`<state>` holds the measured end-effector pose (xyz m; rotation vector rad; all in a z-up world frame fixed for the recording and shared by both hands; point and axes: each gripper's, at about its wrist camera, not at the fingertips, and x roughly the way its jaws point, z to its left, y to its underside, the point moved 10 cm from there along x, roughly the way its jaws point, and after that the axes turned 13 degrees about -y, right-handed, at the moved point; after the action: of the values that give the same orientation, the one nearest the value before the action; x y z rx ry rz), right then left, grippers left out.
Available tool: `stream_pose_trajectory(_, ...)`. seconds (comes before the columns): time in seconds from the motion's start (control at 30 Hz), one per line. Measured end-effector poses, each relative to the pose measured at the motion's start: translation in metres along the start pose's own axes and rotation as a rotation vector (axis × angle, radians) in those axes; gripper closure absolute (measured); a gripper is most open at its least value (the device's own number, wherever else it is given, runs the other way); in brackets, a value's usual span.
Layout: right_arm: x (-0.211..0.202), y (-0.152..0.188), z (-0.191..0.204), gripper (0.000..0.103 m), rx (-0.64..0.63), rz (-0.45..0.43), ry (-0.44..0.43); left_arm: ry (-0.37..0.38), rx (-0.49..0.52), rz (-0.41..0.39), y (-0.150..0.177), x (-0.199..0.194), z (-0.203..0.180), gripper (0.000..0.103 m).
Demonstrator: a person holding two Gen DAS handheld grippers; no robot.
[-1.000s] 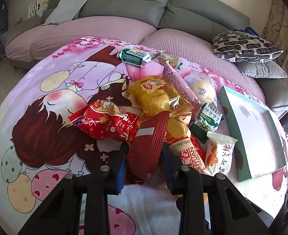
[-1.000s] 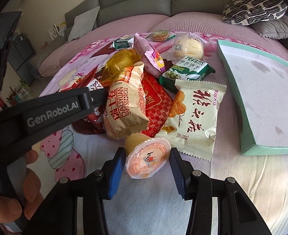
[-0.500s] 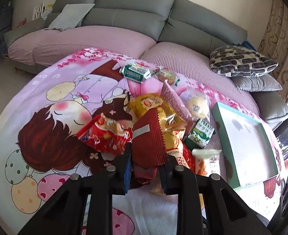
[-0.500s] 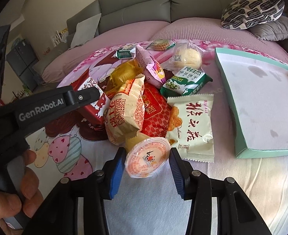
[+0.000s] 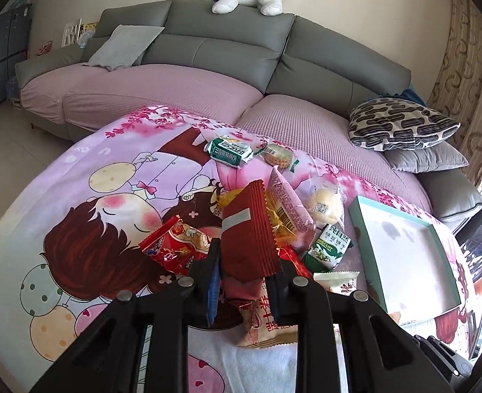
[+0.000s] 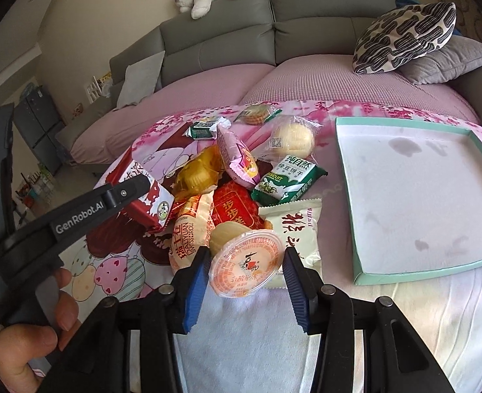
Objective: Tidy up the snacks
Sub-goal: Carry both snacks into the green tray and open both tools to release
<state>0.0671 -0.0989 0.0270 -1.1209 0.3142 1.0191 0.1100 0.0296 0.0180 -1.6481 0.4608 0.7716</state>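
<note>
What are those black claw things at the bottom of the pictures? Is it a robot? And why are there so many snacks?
No robot here: a person holds a grabbing tool in each hand, and each tool has a small camera looking along its two fingers. That is why black arms fill the bottom of both pictures.

One picture is from the left gripper. It is squeezing a dark red snack packet. The other is from the right gripper, which pinches a small jelly cup with an orange lid. In that picture you also see the person's hand holding the left tool.

A pile of wrapped snacks, including a green biscuit pack, lies on a pink cartoon blanket before a grey sofa. Beside the pile sits a teal box lid with nothing in it.
</note>
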Motion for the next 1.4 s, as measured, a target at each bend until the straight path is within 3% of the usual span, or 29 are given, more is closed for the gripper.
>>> stream_pose_trajectory(0.17, -0.010, -0.006, -0.019, 0.055, 0.038, -0.025, 0.023, 0.014, 0.028, -0.012, 0.000, -0.003, -0.013, 0.078)
stream_pose_trajectory(0.33, -0.041, -0.025, -0.062, 0.055, 0.104, -0.103, 0.107, 0.051, 0.076, -0.018, 0.001, -0.008, -0.036, 0.078)
stream_pose_trajectory(0.53, -0.077, -0.040, -0.127, 0.055, 0.210, -0.190, 0.226, 0.150, 0.156, -0.022, -0.002, -0.019, -0.087, 0.078)
stream_pose_trajectory(1.0, -0.154, -0.064, -0.239, 0.055, 0.294, -0.372, 0.483, 0.359, 0.337, -0.056, -0.017, -0.046, -0.212, 0.078)
stream_pose_trajectory(1.17, -0.160, -0.052, -0.273, 0.055, 0.365, -0.369, 0.507, 0.423, 0.356, -0.016, -0.015, -0.036, -0.250, 0.078)
stream_pose_trajectory(1.4, -0.153, -0.040, -0.296, 0.055, 0.406, -0.328, 0.532, 0.522, 0.355, 0.144, 0.010, 0.002, -0.297, 0.078)
